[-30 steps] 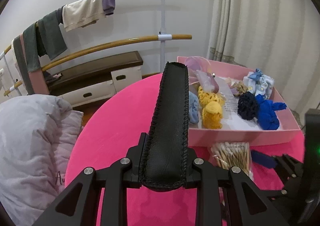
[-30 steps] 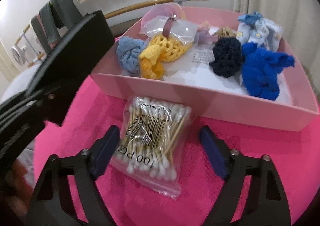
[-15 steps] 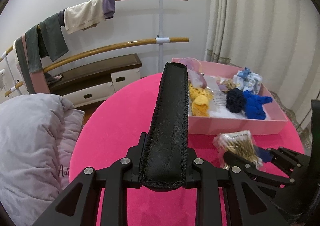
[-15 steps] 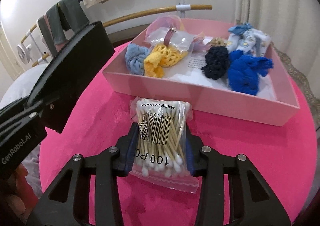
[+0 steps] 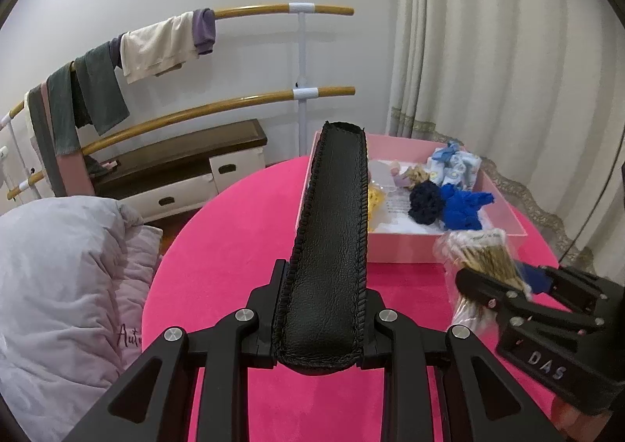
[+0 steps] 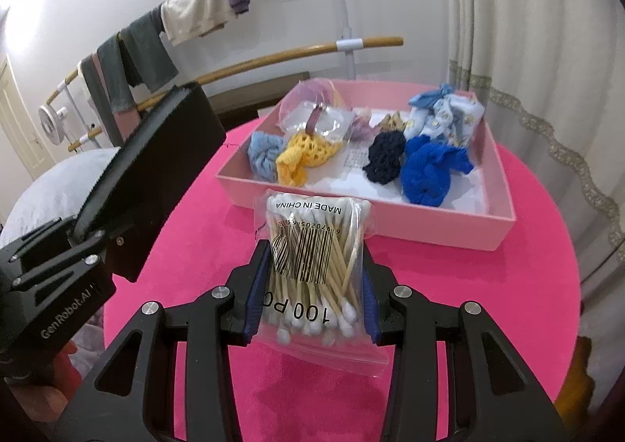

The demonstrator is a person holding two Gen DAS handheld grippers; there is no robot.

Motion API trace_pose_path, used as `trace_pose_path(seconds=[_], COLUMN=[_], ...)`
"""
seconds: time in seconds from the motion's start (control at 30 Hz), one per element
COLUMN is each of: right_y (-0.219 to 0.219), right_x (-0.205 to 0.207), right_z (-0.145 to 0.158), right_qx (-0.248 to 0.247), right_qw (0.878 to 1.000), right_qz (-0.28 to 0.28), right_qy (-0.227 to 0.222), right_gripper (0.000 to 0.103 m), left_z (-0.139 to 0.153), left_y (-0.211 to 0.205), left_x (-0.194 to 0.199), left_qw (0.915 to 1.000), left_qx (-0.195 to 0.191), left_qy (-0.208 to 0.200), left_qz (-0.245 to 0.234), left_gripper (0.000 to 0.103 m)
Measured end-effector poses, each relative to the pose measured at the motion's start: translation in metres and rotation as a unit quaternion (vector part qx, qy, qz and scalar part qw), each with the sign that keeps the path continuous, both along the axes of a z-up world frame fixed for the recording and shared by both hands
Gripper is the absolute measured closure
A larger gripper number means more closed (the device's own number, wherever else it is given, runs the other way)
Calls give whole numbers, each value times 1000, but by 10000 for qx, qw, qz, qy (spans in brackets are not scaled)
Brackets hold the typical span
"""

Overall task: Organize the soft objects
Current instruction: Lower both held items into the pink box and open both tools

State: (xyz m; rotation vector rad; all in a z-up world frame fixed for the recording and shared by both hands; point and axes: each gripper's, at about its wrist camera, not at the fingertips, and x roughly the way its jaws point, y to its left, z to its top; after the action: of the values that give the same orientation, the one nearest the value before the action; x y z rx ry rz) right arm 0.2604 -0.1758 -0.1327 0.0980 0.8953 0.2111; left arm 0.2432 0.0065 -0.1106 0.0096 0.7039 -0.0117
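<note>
Two tongs hovering over a round pink surface (image 6: 449,285).
Right tongs (image 6: 310,285) gripping a cotton swab bag (image 6: 312,258); left tongs (image 5: 320,309) clamping a black case (image 5: 332,231), hiding part of the pink box (image 6: 429,221).

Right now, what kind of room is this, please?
Probably a home bedroom: clothes hang over wall-mounted wooden rails, pale pleated curtains cover one side, and a lilac quilted duvet lies beside the round pink-covered table.
</note>
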Motion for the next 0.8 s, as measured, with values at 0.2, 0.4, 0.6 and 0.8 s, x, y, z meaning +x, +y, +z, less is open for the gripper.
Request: trace_pose_path(seconds=[0.2, 0.4, 0.6, 0.8], right_y=[-22, -53, -71, -76], right_x=[0, 17, 54, 99], right_z=[25, 56, 79, 78], right_qx=[157, 157, 263, 261], right_qw=[9996, 9982, 9975, 9982], right_qz=[-125, -327, -304, -275], right_qy=[-202, -472, -578, -470], right_gripper=[65, 65, 65, 65], left_z=[16, 37, 53, 60], left_y=[-5, -14, -25, -32], left_x=[-4, 15, 50, 95], left_qw=[9999, 9995, 9990, 9984], left_qx=[-20, -92, -264, -419], left_qy=[-83, -204, -215, -134], left_qz=[-81, -203, -280, -355], left_gripper=[80, 80, 80, 80])
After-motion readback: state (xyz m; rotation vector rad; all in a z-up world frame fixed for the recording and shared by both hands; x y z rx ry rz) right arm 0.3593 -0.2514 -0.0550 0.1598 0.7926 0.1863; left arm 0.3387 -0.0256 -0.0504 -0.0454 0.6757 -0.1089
